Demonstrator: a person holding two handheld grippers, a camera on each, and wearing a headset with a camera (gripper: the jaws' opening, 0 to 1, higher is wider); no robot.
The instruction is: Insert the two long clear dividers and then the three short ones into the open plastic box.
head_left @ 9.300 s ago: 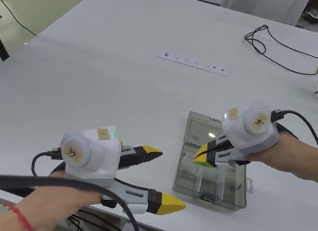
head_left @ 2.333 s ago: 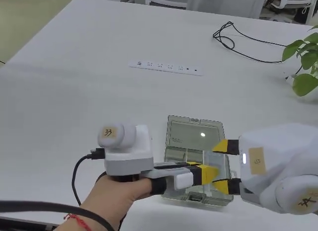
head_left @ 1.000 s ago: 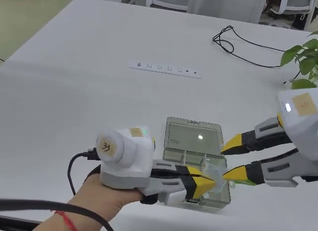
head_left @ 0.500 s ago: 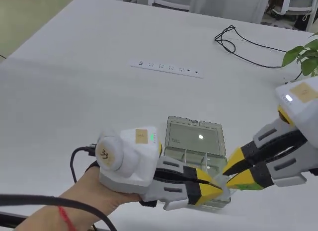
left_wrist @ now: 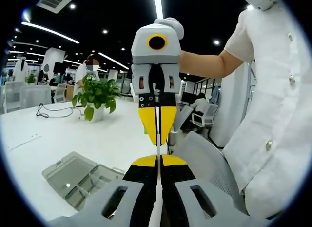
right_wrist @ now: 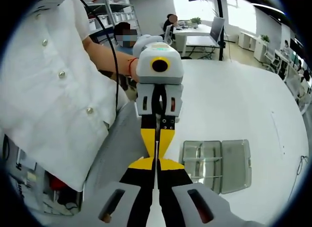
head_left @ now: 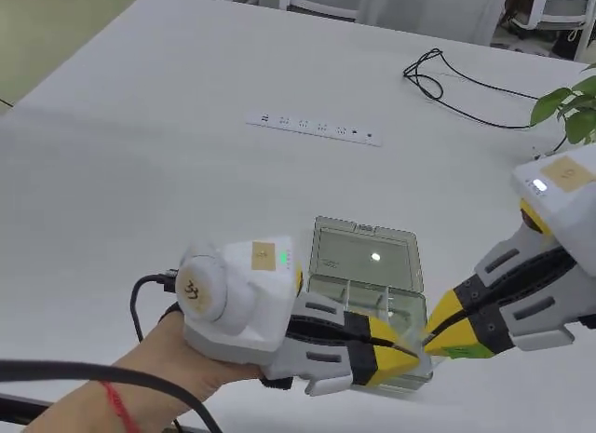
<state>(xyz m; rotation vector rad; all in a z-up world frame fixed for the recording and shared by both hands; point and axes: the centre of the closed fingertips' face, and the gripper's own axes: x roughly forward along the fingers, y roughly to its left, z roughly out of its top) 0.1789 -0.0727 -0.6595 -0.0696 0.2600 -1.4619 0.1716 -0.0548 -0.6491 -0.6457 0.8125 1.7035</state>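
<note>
1. The left gripper (head_left: pixel 402 349) comes in from 8 o'clock in the head view, held in a hand (head_left: pixel 191 363) with a red band at the wrist. Its yellow-tipped jaws are pressed almost together.
2. The right gripper (head_left: pixel 430 336) reaches in from 3 o'clock. Its jaws are also nearly closed, and the two sets of tips meet nose to nose.
3. Between them is a clear divider (head_left: pixel 416 343), pinched by both grippers, one at each end. In the left gripper view it is a thin pale line seen edge-on (left_wrist: pixel 157 150), running from the left gripper (left_wrist: pixel 157 161) at 6 o'clock up to the right gripper (left_wrist: pixel 157 141). I cannot tell whether it is a long or a short one.
4. In the right gripper view the right gripper (right_wrist: pixel 157 162) rises from 6 o'clock and the left gripper (right_wrist: pixel 157 153) faces it, tips just short of touching.
5. The plastic box (head_left: pixel 363 256) lies open on the white table (head_left: pixel 168 144), lid flat toward 12 o'clock. Clear partitions show inside its tray.
6. In the head view the pinched divider sits over the tray's 5 o'clock corner. In the left gripper view the plastic box (left_wrist: pixel 80 180) is down at 8 o'clock, and in the right gripper view it (right_wrist: pixel 217 158) is at 3 o'clock, apart from the jaws.
7. Beyond the box at 11 o'clock lies a power strip (head_left: pixel 312 128). A black cable (head_left: pixel 456 74) lies at 1 o'clock and a plant (head_left: pixel 568 112) stands at 2 o'clock.
</note>
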